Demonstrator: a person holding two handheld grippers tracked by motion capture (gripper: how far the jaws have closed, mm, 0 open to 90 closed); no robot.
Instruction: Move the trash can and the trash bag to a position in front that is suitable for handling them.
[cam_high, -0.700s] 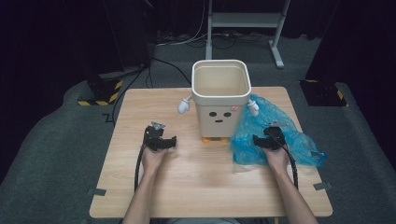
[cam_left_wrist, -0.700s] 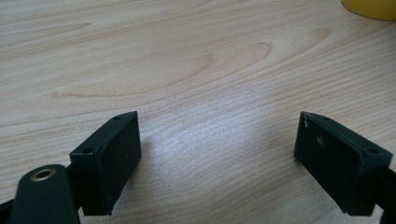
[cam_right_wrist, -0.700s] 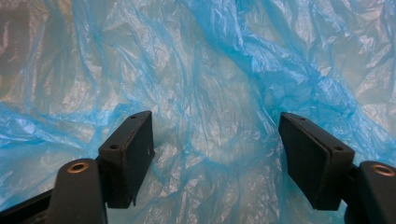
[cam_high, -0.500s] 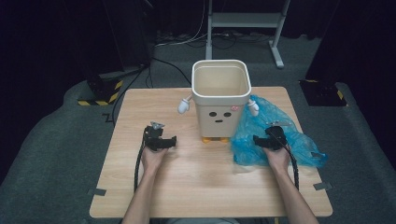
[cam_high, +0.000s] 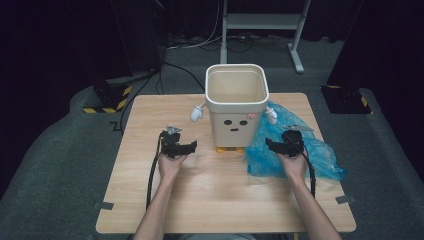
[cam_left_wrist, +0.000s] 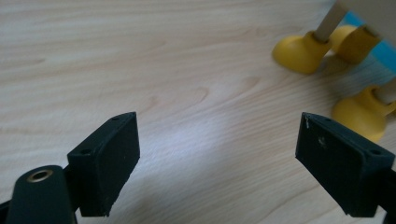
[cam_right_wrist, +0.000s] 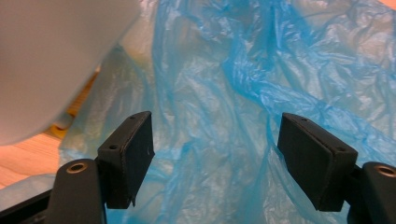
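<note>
The blue plastic bag (cam_high: 292, 150) is spread crumpled on the wooden table (cam_high: 150, 200), just right of the cream bin (cam_high: 236, 102) with the face and yellow feet (cam_left_wrist: 301, 51). The right gripper (cam_high: 280, 146) is held over the bag's near edge, jaws spread wide, film seen between them but not pinched. The left gripper (cam_high: 182, 147) is held over bare wood, jaws spread, nothing gripped.

We're in a lab/studio setup: wooden table (cam_high: 150, 210) on grey carpet (cam_high: 55, 165), black curtains (cam_high: 60, 40), floor cables (cam_high: 185, 75), hazard-tape block (cam_high: 107, 97), metal stand (cam_high: 262, 22) behind.
</note>
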